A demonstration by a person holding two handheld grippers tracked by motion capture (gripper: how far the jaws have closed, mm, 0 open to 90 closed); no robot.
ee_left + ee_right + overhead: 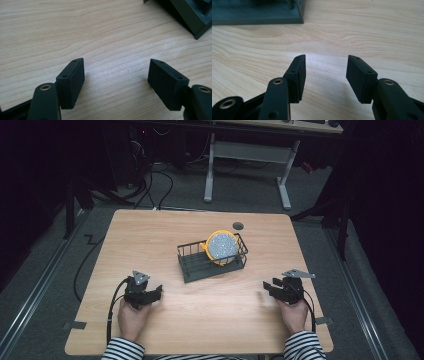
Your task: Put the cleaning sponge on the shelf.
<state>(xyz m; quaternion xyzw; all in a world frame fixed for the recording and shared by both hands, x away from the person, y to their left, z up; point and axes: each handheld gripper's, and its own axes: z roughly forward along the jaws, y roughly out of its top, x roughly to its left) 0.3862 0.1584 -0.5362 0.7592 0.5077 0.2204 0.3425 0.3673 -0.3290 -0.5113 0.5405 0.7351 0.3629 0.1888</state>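
The left gripper (pixel 156 293) rests low over the table (pixel 150 230) at the person's near left, jaws spread apart with only bare wood between them. The right gripper (pixel 267 287) sits at the near right, jaws likewise apart and holding nothing. Both point inward toward the table's middle.

Between them, farther from the person, stands a dark wire rack (pixel 192 265) with a solid base tray and thin rail sides. A yellow-rimmed round item (pixel 222 246) with a speckled grey face leans on edge inside the rack's right half, its rim resting against the wires. The gripper views show a corner of the rack's base (pixel 197 17) and its front edge (pixel 257 18), well apart from either set of jaws.

Handling judgement: the round item appears rigid and fairly light. Its face is probably too wide for the jaws, so the yellow rim at the top, which stands clear above the rails, is the likely grip point. The rim may be smooth; a firm closure across its thickness is advised. The rack appears stiff and light enough to slide, so bracing a rail with the other gripper may be needed.
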